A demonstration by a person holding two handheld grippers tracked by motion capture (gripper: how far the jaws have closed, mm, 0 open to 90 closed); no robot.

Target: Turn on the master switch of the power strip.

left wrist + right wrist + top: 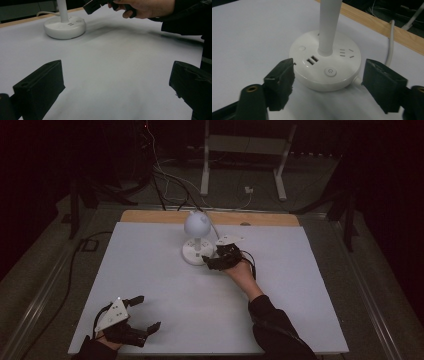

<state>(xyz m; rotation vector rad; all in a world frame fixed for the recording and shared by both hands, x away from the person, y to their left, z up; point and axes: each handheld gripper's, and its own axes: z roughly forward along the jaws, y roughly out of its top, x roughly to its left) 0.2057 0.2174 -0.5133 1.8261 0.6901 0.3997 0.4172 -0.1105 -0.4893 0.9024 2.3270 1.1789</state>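
A white desk lamp with a round base (196, 252) and a ball-shaped head (196, 223) stands at the far middle of the white table (150, 270). My right gripper (207, 261) is at the base's near right side. In the right gripper view the base (342, 65) sits between the jaws of the right gripper (328, 72), which stand open just off its rim. On top of the base are a power button (330, 72) and two USB ports (312, 60). My left gripper (150, 311) rests open near the front left corner with nothing in it; the left gripper view has its jaws wide apart (116, 80).
The lamp's white cable (390, 50) runs off over the table's wooden far edge (150, 216). Beyond the table are loose cables on the floor and a white stand's legs (205, 170). The person's right hand (145, 7) and dark sleeve (275, 325) reach across the table's right half.
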